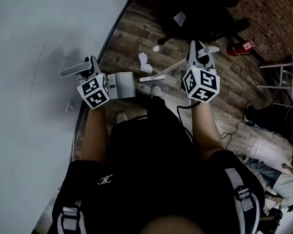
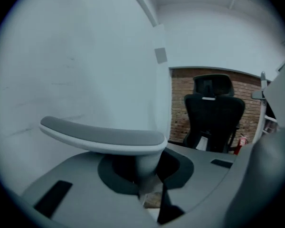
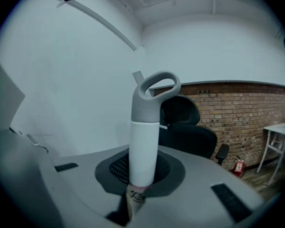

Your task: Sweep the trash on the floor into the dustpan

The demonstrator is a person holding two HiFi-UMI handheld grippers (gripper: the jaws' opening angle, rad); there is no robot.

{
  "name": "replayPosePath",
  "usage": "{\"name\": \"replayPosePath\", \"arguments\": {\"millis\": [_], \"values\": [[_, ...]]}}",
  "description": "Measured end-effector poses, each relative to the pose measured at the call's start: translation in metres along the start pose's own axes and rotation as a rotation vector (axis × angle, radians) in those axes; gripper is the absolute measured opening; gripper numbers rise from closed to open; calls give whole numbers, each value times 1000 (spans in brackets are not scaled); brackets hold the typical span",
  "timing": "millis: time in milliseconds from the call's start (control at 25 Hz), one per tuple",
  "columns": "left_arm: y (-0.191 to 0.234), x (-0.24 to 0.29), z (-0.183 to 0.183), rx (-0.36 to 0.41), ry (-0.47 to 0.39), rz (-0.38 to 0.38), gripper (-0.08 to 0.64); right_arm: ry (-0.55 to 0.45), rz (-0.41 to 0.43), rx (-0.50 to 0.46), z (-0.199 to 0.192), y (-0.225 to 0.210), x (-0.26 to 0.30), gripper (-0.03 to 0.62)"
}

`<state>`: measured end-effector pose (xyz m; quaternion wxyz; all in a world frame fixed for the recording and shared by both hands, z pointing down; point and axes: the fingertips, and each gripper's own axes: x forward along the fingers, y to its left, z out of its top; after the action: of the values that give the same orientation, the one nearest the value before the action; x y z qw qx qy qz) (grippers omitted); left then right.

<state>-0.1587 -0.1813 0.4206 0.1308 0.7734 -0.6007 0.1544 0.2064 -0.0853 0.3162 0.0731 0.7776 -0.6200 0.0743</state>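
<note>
Left gripper [image 2: 145, 189] at 10 o'clock, jaws pinching stem of T-shaped grey-topped white dustpan handle [image 2: 104, 139]. White box-shaped dustpan [image 1: 122, 85] just beside it, low near wall. Right gripper [image 3: 133, 196] at 2 o'clock, jaws clamped on white broom stick with grey loop end [image 3: 145, 141]; stick slants toward dustpan. White crumpled paper scraps [image 1: 143, 58] on brown wood plank floor [image 1: 127, 38], 1 o'clock of dustpan, outside it. Black office chair [image 1: 195, 9] farther, 12 o'clock.
</note>
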Motion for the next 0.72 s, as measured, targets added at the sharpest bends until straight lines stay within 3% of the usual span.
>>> {"name": "replayPosePath", "arguments": {"millis": [160, 320, 560, 720], "values": [[19, 9, -38, -111, 54, 238, 61, 62, 113, 9, -20, -17, 65, 31], [32, 12, -57, -185, 56, 375, 61, 94, 121, 30, -27, -39, 112, 32], [31, 24, -105, -265, 90, 475, 61, 118, 82, 67, -53, -65, 168, 32], [21, 33, -126, -272, 103, 476, 61, 79, 6, 104, -61, -91, 200, 32]]}}
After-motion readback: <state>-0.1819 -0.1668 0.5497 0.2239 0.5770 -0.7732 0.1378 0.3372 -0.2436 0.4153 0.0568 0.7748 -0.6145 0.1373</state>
